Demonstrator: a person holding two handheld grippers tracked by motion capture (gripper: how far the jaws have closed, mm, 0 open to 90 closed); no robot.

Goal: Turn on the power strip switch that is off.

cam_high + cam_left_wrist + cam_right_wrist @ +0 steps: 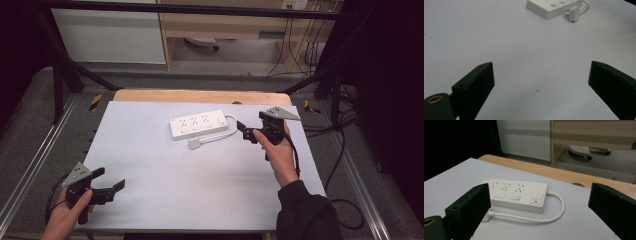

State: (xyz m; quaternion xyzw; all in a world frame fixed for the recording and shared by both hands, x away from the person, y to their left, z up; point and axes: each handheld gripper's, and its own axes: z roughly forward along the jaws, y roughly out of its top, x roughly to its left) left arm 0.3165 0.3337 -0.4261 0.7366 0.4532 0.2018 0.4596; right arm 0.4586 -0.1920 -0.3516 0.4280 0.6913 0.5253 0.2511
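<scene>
White power strip (199, 124), black claws

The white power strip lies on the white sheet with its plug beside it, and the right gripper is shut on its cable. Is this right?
Not quite. The right gripper is open and holds nothing; the right gripper view shows its jaws wide apart before the power strip. The plug does lie beside it on the white sheet.

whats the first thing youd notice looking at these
A white power strip lies alone toward the far middle of the pale table, its cable looping round to a white plug lying just in front of it. The right gripper hovers just to its right with jaws open, pointing at it. The left gripper waits open at the near left corner.
</scene>
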